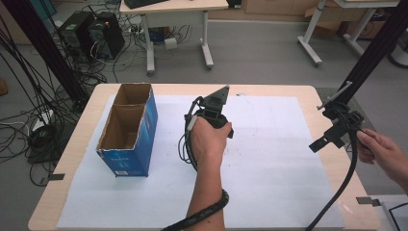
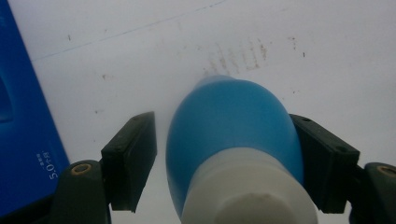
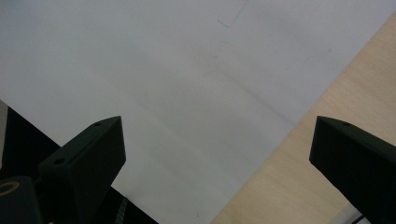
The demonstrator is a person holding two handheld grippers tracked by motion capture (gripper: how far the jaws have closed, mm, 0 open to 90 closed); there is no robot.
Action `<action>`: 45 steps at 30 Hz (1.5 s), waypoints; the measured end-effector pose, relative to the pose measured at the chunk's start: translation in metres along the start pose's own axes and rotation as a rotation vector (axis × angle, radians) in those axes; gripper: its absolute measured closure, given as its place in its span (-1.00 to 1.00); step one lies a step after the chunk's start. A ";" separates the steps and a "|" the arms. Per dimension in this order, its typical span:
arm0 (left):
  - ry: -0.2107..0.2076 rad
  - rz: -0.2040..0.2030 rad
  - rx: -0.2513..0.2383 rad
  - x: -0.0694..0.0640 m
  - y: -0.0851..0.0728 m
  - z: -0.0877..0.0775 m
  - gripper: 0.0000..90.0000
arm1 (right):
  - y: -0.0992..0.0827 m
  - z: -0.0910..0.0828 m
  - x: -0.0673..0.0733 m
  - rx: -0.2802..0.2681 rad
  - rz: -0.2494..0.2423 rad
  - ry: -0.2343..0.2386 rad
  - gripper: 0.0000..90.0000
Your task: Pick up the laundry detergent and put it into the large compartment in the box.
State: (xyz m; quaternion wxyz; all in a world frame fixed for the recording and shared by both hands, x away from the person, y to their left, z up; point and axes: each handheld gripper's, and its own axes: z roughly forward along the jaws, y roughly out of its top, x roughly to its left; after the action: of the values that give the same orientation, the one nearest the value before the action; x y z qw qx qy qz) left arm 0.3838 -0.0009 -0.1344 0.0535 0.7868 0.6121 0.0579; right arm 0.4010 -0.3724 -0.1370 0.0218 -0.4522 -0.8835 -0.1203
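Right now a blue bulb with a white neck [image 2: 236,154] sits low in the middle of the left gripper view, between the left tongs [image 2: 224,154]. Its long axis runs up the frame, along the jaws; the right-hand jaw touches it, the left-hand one stands just clear, so whether it is pinched I cannot tell. A blue cardboard box [image 1: 129,127] stands open at centre left of the high view on the worktop [image 1: 288,91]. At the far right the right tongs [image 3: 219,154] hang spread and empty.

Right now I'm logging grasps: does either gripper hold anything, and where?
Left gripper brackets a blue bulb at its widest part; firm contact unclear. Right gripper holds nothing.
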 end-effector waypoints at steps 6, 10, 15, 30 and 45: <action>-0.017 0.007 -0.012 0.001 -0.003 -0.002 -0.18 | -0.001 -0.001 0.002 -0.005 -0.004 -0.005 -0.92; -0.017 -0.004 -0.026 0.001 -0.006 -0.002 -0.17 | -0.001 -0.001 0.002 -0.006 -0.002 0.000 -0.92; -0.014 -0.013 -0.036 -0.001 -0.009 -0.002 -0.17 | -0.002 -0.003 0.004 -0.005 -0.001 -0.004 -0.92; -0.011 -0.047 -0.041 0.007 -0.020 -0.026 -0.16 | -0.002 -0.005 0.008 0.006 0.010 -0.015 -0.92; -0.012 -0.082 -0.062 0.036 -0.031 -0.089 -0.16 | 0.008 -0.002 0.012 0.032 0.027 -0.010 -0.92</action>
State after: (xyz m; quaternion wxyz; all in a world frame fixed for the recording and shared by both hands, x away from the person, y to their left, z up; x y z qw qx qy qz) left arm 0.3486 0.0425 -0.0502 0.0838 0.7592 0.6416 0.0699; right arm 0.4003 -0.3595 -0.1315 0.0262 -0.4641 -0.8793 -0.1035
